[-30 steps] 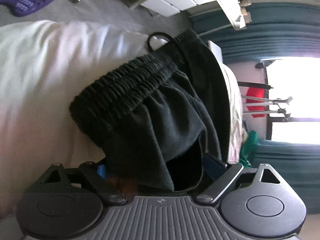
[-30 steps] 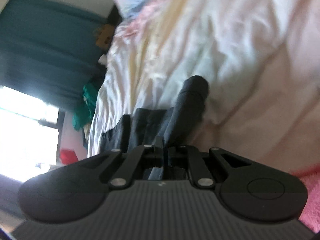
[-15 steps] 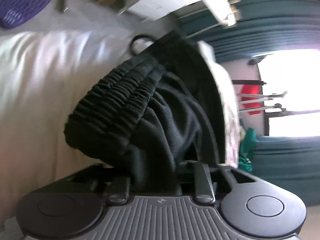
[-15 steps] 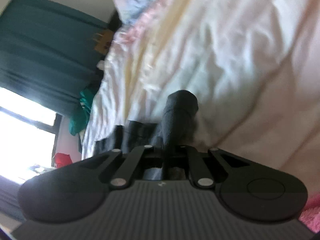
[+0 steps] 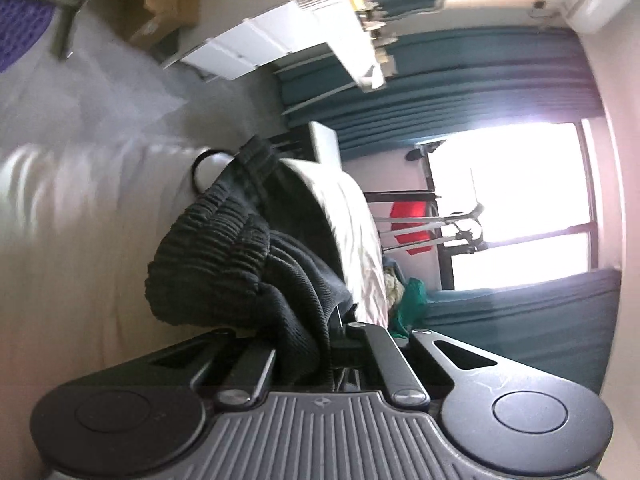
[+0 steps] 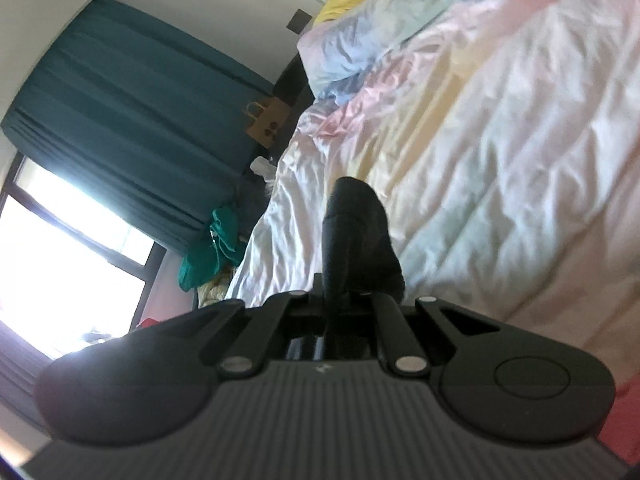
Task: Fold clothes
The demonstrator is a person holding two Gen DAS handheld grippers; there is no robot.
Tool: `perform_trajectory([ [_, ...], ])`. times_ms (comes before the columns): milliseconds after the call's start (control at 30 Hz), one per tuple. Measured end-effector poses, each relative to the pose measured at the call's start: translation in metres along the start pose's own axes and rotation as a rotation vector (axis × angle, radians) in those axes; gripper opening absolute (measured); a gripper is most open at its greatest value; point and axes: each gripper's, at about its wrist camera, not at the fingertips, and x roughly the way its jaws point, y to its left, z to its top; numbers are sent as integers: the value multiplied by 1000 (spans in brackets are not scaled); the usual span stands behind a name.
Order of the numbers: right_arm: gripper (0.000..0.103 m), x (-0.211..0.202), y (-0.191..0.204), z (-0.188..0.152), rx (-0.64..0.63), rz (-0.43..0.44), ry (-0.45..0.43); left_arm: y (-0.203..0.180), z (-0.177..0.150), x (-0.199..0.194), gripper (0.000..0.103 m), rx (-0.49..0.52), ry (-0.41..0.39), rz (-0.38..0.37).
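Note:
A pair of black shorts (image 5: 240,256) with a ribbed elastic waistband and a drawstring loop hangs from my left gripper (image 5: 308,344), which is shut on the cloth just below the waistband. The fingertips are hidden by the fabric. In the right wrist view my right gripper (image 6: 340,300) is shut on another fold of the same black shorts (image 6: 356,232), which sticks up between the jaws above the bed (image 6: 500,160).
The bed has a crumpled white and pastel quilt. A white bed cover (image 5: 80,220) fills the left of the left wrist view. Teal curtains (image 6: 120,120), a bright window (image 5: 520,200), a white shelf unit (image 5: 280,36) and a cardboard box (image 5: 164,4) stand around.
My left gripper has closed on the shorts and lifted them, the view swinging up toward the room. My right gripper, still shut on the cloth, has risen too.

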Motion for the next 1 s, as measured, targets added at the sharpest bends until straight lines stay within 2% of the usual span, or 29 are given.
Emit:
perform_trajectory([
  [100, 5, 17, 38, 6, -63, 2, -13, -24, 15, 11, 2, 22, 8, -7],
  [300, 5, 84, 138, -3, -213, 2, -39, -80, 66, 87, 3, 32, -22, 26],
  [400, 5, 140, 183, -22, -277, -50, -36, -106, 97, 141, 3, 25, -50, 63],
  [533, 5, 217, 229, -60, -458, -135, -42, -118, 127, 229, 3, 69, -75, 131],
  [700, 5, 310, 227, -111, -578, -261, 11, -96, 162, 341, 4, 104, -1, 273],
  [767, 5, 342, 219, -131, -627, -311, 31, -88, 169, 373, 4, 134, 26, 327],
  [867, 6, 365, 207, -147, -642, -350, 56, -78, 175, 393, 7, 156, 65, 367],
  [900, 6, 367, 203, -148, -633, -339, 65, -75, 176, 397, 10, 155, 77, 376],
  [1000, 12, 358, 199, -140, -593, -254, 92, -71, 177, 392, 13, 160, 101, 361],
])
